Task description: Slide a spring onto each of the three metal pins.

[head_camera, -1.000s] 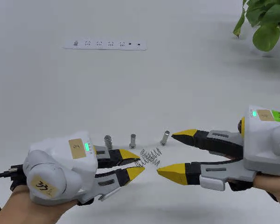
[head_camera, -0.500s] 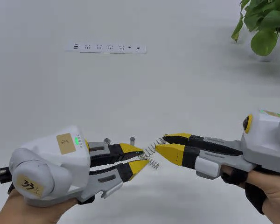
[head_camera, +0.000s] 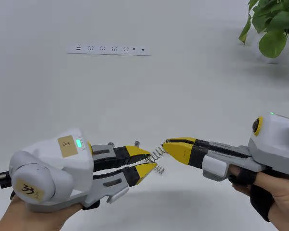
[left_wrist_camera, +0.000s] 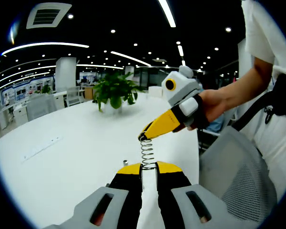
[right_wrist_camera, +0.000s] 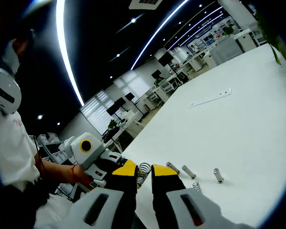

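A small steel spring (head_camera: 156,153) hangs in the air, stretched between both grippers. My left gripper (head_camera: 151,160), low on the left, is shut on its lower end (left_wrist_camera: 147,155). Coming in from the right, my right gripper (head_camera: 165,144) is shut on the spring's other end (right_wrist_camera: 143,169). Three short metal pins stand in a row on the white table behind the jaws. The pin furthest from the right (right_wrist_camera: 172,167) looks ribbed, as if it carries a spring. The middle pin (right_wrist_camera: 188,171) and the last pin (right_wrist_camera: 218,175) are bare. A loose spring (head_camera: 159,169) lies on the table below the jaws.
A white power strip (head_camera: 109,49) lies far back on the table. A green plant (head_camera: 272,29) stands at the back right corner. A grey mesh chair (left_wrist_camera: 238,186) shows beside the table in the left gripper view.
The right gripper went from open to shut and closed in on the spring. Both grippers rose, lifting one spring off the table while the other stayed down.
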`<state>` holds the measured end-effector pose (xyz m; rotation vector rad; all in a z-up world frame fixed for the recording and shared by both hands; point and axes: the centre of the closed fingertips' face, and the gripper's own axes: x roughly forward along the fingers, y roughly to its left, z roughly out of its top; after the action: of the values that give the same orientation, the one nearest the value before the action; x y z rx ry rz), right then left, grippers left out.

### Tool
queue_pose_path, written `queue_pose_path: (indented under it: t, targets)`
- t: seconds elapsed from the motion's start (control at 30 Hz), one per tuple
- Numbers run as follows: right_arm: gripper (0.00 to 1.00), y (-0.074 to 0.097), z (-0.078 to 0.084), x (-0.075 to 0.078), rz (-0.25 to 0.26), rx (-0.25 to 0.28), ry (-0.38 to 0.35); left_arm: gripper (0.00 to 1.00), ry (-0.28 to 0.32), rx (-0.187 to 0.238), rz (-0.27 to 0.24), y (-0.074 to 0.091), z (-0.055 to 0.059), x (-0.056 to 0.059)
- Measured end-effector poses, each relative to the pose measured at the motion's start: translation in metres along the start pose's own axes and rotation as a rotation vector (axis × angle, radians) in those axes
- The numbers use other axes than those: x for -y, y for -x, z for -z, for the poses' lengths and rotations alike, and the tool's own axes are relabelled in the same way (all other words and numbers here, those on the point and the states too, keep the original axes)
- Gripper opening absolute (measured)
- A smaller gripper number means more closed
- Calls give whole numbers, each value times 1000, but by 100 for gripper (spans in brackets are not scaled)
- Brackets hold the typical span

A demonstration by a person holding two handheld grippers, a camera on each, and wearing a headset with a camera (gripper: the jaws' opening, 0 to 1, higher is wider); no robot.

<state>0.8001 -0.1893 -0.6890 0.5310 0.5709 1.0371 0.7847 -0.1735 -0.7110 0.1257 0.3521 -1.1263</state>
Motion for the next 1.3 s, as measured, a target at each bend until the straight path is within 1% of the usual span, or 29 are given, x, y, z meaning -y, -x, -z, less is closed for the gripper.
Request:
queue_pose_path:
  t: [0.1,0.2,0.4,0.53,0.73,0.9,1.0,1.23,1.3]
  targets:
    - [12,0,0,-1,2,-2,19,10,1,0,1,-1,0,0]
    - [12,0,-1,0,2,-1,23,10,0,2,2,-1,-1,-1]
    - [12,-1,-1,-1,4,-10,41,10,1,-1,4,-2,-1,-1]
    - [12,-2,0,-2,6,-25,64,11,9,-10,8,-2,1,0]
    - [12,-3,2,-4,12,-59,111,11,1,-26,16,-3,5,2]
    - [12,-4,4,-7,15,-106,191,15,12,-43,15,-4,9,2]
    - [12,-5,3,-9,13,-123,230,15,11,-49,18,-4,10,3]
    - [12,-8,4,-14,15,-179,359,14,12,-47,22,-5,9,5]
    - [12,-10,4,-16,11,-185,378,14,14,-46,24,-5,9,5]
